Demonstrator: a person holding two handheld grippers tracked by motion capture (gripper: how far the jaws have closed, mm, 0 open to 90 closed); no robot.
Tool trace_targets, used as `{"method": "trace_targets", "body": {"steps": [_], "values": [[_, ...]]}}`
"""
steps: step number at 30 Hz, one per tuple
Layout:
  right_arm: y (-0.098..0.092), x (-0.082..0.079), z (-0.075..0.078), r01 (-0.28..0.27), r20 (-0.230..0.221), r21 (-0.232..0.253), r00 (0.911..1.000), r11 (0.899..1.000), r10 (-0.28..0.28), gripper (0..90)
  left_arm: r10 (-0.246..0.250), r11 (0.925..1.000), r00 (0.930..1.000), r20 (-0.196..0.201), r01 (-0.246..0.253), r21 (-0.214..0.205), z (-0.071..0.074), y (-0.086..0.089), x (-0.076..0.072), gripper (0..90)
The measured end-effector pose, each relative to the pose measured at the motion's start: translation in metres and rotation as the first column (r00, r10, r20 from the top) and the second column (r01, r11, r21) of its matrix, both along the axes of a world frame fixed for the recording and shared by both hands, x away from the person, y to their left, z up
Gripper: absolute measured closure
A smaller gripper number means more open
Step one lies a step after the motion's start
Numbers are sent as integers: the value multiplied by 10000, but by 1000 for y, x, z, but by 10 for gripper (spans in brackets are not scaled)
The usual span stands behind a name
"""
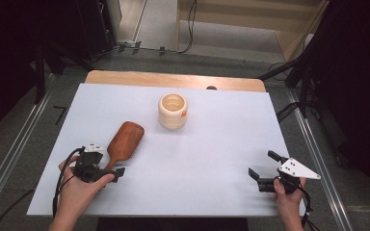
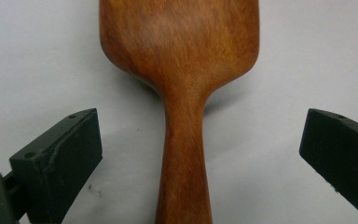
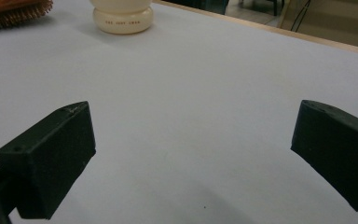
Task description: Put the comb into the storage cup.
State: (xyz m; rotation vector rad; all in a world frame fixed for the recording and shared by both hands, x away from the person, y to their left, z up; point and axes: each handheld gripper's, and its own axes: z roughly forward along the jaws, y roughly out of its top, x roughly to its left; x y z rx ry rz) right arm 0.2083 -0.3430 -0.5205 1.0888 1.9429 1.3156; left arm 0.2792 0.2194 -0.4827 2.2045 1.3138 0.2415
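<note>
A wooden hairbrush [image 1: 124,139] lies bristles down on the white sheet, its handle pointing toward the front left. In the left gripper view the brush [image 2: 182,70] has its handle running between my two jaws with a clear gap on each side. My left gripper [image 1: 107,161] [image 2: 200,144] is open around the handle and touches nothing. My right gripper [image 1: 261,163] [image 3: 191,140] stands open at the front right, with bare sheet between its fingers. A cream cup [image 1: 173,110] [image 3: 122,16] stands upright near the far middle, and the brush's bristles [image 3: 14,9] show to its left.
The white sheet [image 1: 221,144] covers a wooden table whose far edge [image 1: 173,79] shows bare. Grey floor with metal rails runs along both sides. Cables trail from both grippers toward the person's forearms.
</note>
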Motion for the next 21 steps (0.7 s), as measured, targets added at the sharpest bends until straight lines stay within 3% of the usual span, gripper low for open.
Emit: {"method": "trace_targets", "body": {"steps": [2, 5, 7, 10, 14, 16, 21], "values": [[0, 0, 0, 6, -10, 1, 10000, 10000, -6, 0, 1, 9997, 10000, -75, 0, 236, -2, -3, 3, 111], [0, 0, 0, 1, -6, -3, 10000, 10000, -1, 0, 300, 9982, 9994, 191, -309, 506, -2, -5, 5, 247], [0, 0, 0, 2, -7, -3, 10000, 10000, -2, 0, 459, 9977, 9987, 231, -470, 494, -1, -5, 6, 386], [0, 0, 0, 13, -18, -2, 10000, 10000, -13, 0, 478, 9957, 9985, 282, -499, 784, 0, -6, 6, 494], [1, 0, 0, -4, -17, -19, 10000, 10000, 4, 0, 416, 9906, 9980, 468, -473, 1282, 0, -11, 3, 590], [1, 0, 0, 2, -41, -47, 10000, 10000, -2, 0, 360, 9905, 9981, 498, -423, 1311, 0, -12, 3, 660], [1, 0, 0, 26, -63, -57, 10000, 10000, -26, 0, 202, 9921, 9983, 542, -267, 1222, 0, -11, 2, 703]]}}
